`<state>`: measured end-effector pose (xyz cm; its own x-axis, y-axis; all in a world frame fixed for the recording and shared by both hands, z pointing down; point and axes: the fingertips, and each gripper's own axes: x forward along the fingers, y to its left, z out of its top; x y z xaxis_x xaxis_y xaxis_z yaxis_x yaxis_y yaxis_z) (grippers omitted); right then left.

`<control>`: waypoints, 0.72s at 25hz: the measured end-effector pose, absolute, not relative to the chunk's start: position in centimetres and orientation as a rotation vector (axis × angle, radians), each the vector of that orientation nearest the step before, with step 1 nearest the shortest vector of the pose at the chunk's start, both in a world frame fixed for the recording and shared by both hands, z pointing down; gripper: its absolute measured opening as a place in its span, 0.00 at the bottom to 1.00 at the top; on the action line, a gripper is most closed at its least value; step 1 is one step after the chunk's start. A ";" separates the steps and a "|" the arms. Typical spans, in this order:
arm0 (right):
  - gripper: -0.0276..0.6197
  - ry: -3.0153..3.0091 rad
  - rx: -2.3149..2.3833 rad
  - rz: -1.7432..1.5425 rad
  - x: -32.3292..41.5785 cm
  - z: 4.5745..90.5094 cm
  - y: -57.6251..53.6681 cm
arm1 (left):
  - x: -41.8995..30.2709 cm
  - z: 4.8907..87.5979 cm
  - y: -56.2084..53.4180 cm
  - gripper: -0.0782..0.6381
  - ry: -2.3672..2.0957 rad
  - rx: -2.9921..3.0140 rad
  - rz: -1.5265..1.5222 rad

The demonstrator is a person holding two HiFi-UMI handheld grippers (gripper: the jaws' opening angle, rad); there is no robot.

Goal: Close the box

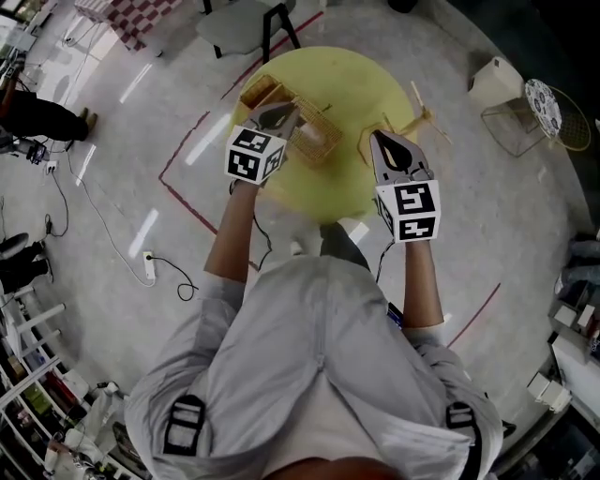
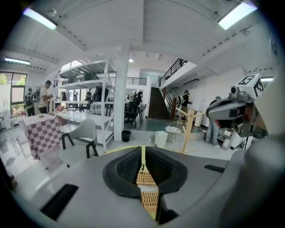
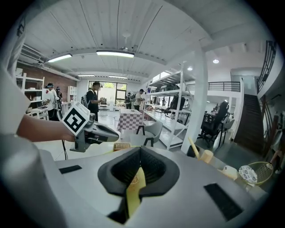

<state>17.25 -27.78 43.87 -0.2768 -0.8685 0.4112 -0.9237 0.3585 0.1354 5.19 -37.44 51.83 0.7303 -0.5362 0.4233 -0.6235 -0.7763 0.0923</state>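
Note:
An open wicker box [image 1: 317, 139] stands on the round yellow table [image 1: 328, 192], its lid [image 1: 260, 92] lying flapped out to the left. My left gripper [image 1: 278, 116] hovers over the box's left side, between lid and body, jaws shut; wicker [image 2: 148, 187] shows through the slit between them. My right gripper [image 1: 389, 148] is to the right of the box, apart from it, jaws shut with only yellow table [image 3: 132, 196] behind them. From the right gripper view the left gripper [image 3: 91, 132] and the box [image 3: 121, 146] lie ahead to the left.
A wooden stand [image 1: 424, 119] rests at the table's right rim. A grey chair [image 1: 246, 23] stands beyond the table, a white box [image 1: 494, 82] and wire basket [image 1: 548, 112] on the floor to the right. Red tape lines and cables cross the floor.

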 end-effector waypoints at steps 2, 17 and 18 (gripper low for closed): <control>0.08 -2.207 1.573 0.142 17.0 42.8 -27.3 | 4.3 50.2 -36.5 0.17 -0.956 2.735 0.530; 0.08 -2.271 1.634 0.014 13.2 37.0 -21.6 | -1.9 41.3 -27.4 0.15 -1.112 2.921 0.469; 0.08 -2.276 1.632 0.008 12.9 36.7 -21.2 | -2.2 41.0 -26.9 0.15 -1.114 2.925 0.466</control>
